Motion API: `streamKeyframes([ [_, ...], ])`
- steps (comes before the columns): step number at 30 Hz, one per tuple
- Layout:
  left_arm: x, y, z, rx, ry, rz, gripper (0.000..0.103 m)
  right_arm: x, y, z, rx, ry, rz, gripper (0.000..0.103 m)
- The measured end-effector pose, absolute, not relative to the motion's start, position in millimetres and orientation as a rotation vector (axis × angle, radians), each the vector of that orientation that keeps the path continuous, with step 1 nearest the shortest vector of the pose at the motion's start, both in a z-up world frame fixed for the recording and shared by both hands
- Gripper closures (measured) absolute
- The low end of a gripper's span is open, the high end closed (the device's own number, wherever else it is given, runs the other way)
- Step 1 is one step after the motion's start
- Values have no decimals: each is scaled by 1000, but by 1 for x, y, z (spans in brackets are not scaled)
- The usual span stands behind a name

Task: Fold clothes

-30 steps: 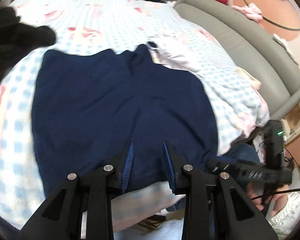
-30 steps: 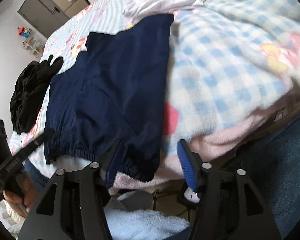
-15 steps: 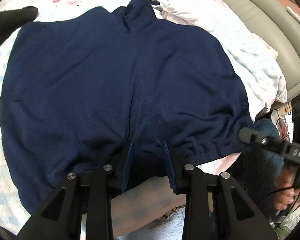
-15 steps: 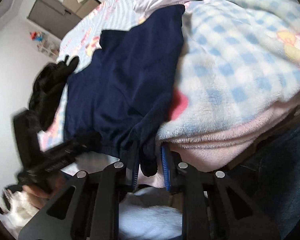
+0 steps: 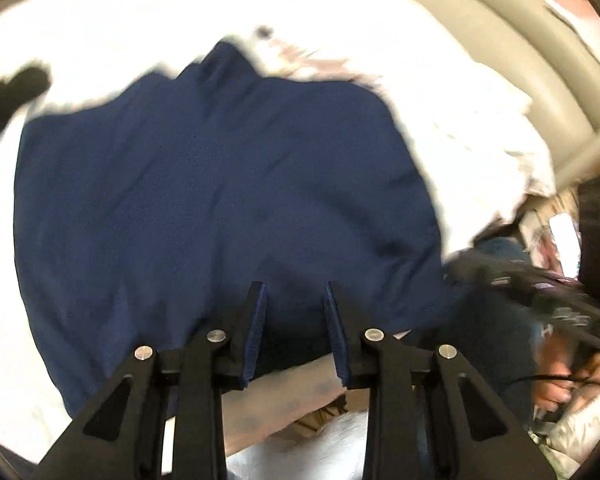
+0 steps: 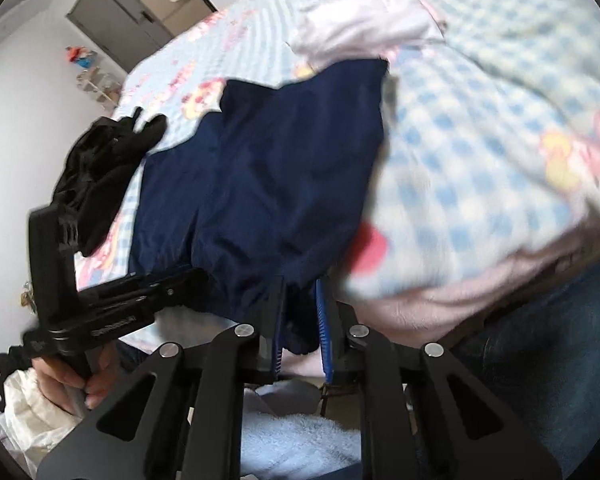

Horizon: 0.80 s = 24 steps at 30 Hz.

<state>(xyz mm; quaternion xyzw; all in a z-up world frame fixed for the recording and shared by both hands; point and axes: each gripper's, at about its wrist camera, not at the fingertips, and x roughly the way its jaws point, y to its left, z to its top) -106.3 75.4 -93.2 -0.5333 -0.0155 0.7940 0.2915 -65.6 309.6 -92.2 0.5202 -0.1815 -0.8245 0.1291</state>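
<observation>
Navy blue shorts lie spread on a blue-checked blanket on a bed, waistband at the near edge. My left gripper is open, its jaws over the middle of the waistband, with fabric between them. My right gripper is shut on the waistband's right corner; the shorts also show in the right wrist view. The left gripper also shows in the right wrist view, held by a hand at the waistband.
A black garment lies left of the shorts and a white garment lies at their far end. A grey padded bed frame runs along the right. The person's jeans-clad leg is by the bed edge.
My right gripper has closed on the waistband corner and holds it. My left gripper has come down to the waistband's middle and stays open. The left wrist view has blurred and brightened.
</observation>
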Motion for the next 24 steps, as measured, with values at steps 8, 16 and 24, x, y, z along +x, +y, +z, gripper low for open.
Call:
streamKeyframes([
  [8, -109, 112, -113, -1456, -116, 1985, 73, -63, 329, -98, 1522, -615, -2386, 89],
  [16, -100, 108, -149, -1594, -114, 1980, 71, -62, 351, -130, 1664, -787, -2294, 62],
  [24, -95, 102, -138, -1589, -117, 2071, 70, -75, 321, -135, 1640, -686, -2270, 83],
])
